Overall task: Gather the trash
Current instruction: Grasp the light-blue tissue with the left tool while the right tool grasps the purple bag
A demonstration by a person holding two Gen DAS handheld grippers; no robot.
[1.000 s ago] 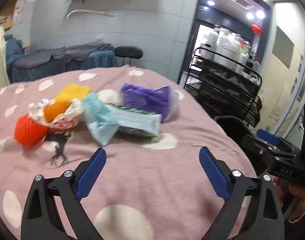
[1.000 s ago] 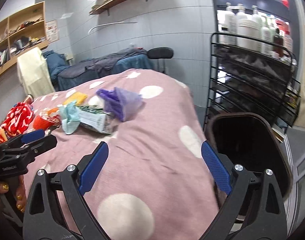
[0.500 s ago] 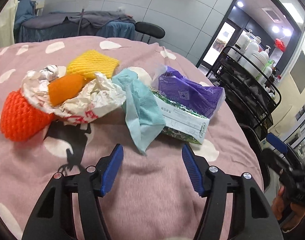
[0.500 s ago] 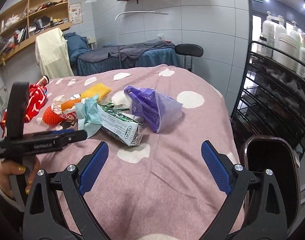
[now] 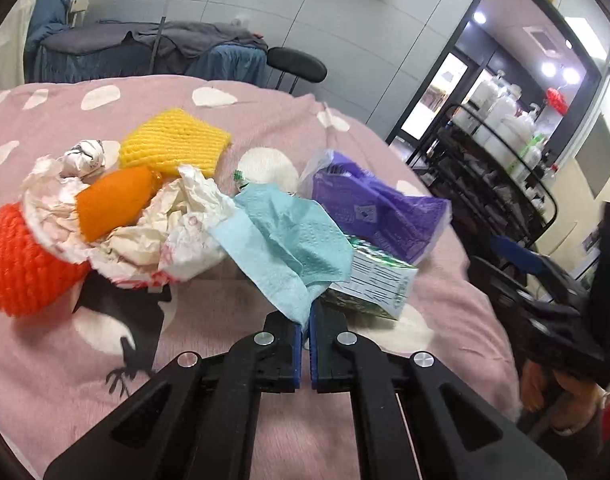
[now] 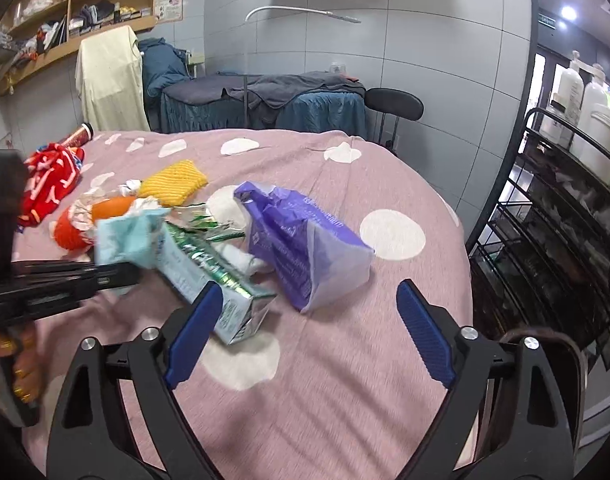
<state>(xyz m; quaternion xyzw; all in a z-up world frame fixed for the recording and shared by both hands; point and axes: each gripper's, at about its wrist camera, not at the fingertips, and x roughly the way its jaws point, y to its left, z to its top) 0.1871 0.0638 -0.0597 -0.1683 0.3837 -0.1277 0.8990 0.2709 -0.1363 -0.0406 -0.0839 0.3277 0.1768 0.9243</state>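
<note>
Trash lies in a heap on the pink dotted bedspread (image 5: 209, 376). My left gripper (image 5: 305, 322) is shut on the near corner of a light blue paper napkin (image 5: 293, 240); it also shows in the right wrist view (image 6: 127, 236). Beside it lie a green and white carton (image 5: 371, 286), a purple plastic bag (image 5: 379, 208), crumpled white paper (image 5: 173, 228), an orange piece (image 5: 113, 202), a yellow foam net (image 5: 175, 142) and a red-orange foam net (image 5: 23, 264). My right gripper (image 6: 309, 328) is open and empty, just short of the carton (image 6: 213, 280) and purple bag (image 6: 301, 240).
A dark bin (image 6: 545, 360) stands off the bed's right edge, below a black wire rack (image 6: 553, 216) with white bottles. A red patterned cloth (image 6: 51, 180) lies at the far left. A black stool (image 6: 393, 102) and a covered couch stand behind the bed.
My left gripper moved forward to the napkin and shut on its corner. My right gripper moved closer to the carton and purple bag and stayed open.
</note>
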